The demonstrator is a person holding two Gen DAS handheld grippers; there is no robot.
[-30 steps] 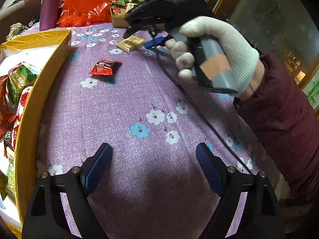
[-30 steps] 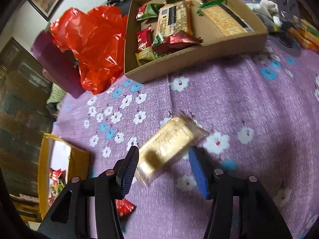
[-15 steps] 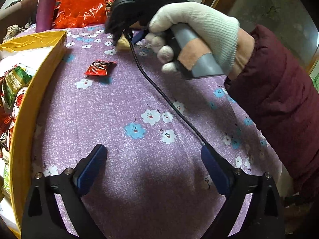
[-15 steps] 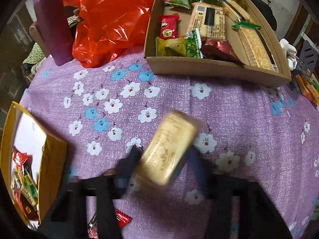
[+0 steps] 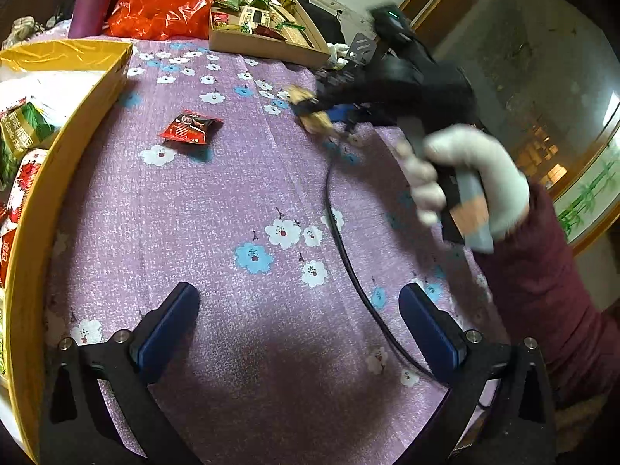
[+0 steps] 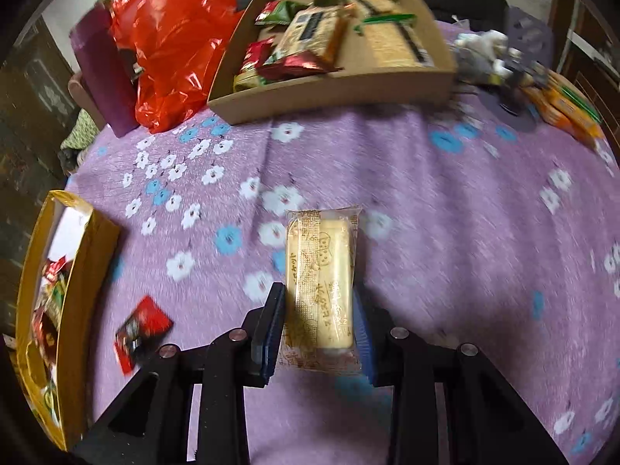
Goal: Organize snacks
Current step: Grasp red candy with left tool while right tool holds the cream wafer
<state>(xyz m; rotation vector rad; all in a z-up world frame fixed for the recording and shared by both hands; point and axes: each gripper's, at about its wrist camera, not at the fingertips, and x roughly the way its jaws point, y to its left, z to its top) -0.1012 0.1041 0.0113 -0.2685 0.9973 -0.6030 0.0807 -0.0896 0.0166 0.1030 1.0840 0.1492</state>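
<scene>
1. Biscuit packet (image 6: 321, 286) sits clamped between the fingers of your right gripper (image 6: 321, 329), lifted clear of the tabletop (image 6: 445, 232) and pointing lengthwise away from the camera.
2. Your right gripper's fingers closed in on that packet during the last second and now press both of its long sides.
3. Your left gripper (image 5: 298, 333) hovers over the purple flowered cloth with its fingers spread wide and nothing between them; they have just been opening.
4. From the left wrist view, your gloved right hand (image 5: 472, 182) grips the handle, with the packet blurred at the gripper's tip.
5. A small red snack packet (image 5: 190, 130) lies loose on the cloth, near the yellow box (image 5: 42, 178).
6. That yellow box holds several snacks at the left edge.
7. A cardboard tray (image 6: 337, 89) of snacks stands at the far side, beside a red plastic bag (image 6: 174, 46).
</scene>
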